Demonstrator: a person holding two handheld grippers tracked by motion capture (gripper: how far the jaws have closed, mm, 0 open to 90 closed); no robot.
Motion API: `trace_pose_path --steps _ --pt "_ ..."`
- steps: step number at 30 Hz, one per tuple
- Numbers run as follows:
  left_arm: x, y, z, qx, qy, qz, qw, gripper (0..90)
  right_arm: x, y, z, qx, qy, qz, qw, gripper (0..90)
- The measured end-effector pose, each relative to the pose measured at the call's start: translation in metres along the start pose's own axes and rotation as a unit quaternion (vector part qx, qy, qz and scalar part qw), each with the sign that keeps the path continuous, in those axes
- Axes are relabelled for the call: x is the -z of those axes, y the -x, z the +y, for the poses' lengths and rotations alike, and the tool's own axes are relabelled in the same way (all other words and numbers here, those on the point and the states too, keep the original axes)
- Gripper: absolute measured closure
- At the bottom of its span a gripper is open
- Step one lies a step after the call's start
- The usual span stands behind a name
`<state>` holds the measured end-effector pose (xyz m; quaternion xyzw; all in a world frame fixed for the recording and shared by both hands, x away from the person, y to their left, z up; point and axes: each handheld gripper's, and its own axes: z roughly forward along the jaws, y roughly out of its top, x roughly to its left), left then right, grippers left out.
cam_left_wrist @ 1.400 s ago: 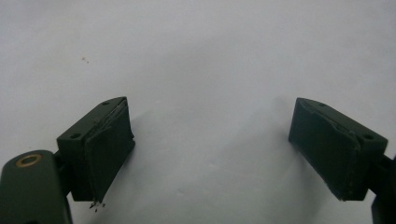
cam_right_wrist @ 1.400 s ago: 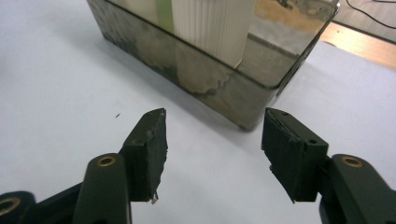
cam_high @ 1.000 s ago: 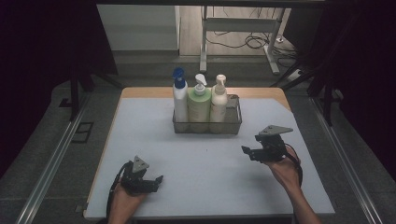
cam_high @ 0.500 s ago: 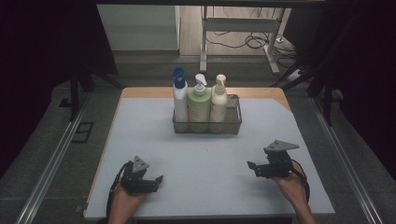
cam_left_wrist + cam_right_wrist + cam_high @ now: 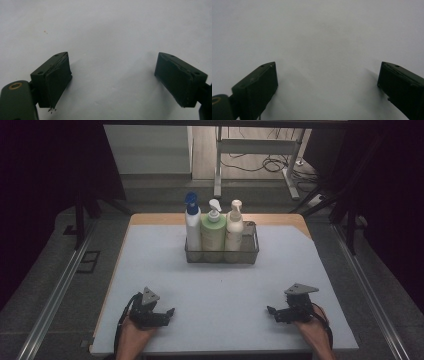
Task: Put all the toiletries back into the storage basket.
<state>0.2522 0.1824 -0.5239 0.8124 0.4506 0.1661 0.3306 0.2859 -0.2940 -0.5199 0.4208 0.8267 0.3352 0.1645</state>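
Note:
A dark wire basket (image 5: 250, 255) stands at the back middle of the white mat. It holds three pump bottles upright: a white one with a blue cap (image 5: 192, 227), a green one (image 5: 213, 234) and a cream one (image 5: 234, 231). My left gripper (image 5: 169, 312) rests low over the mat at the near left, open, with bare mat between its jaws (image 5: 112, 80). At the near right my right gripper (image 5: 273, 310) points left, just above the mat. Its jaws have just been opening and stand wide with nothing between them (image 5: 327, 85).
The mat (image 5: 220, 290) lies on a wooden table whose edge (image 5: 150, 218) shows at the back. Metal rails (image 5: 55, 290) run along both sides. Beyond the table are a desk frame (image 5: 260, 145) and floor cables (image 5: 265, 166).
My right gripper has come down and nearer to the table's front edge, from raised beside the basket to just over the mat. The left gripper has stayed put.

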Motion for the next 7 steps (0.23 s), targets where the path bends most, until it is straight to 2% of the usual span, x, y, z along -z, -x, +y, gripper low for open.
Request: trace_pose_path --steps 7 --pt "0.0001 -0.0001 0.0000 0.000 -0.001 -0.001 1.0000 13.2 -0.0006 -0.0005 0.0000 0.002 -0.003 -0.003 1.0000 2.1"
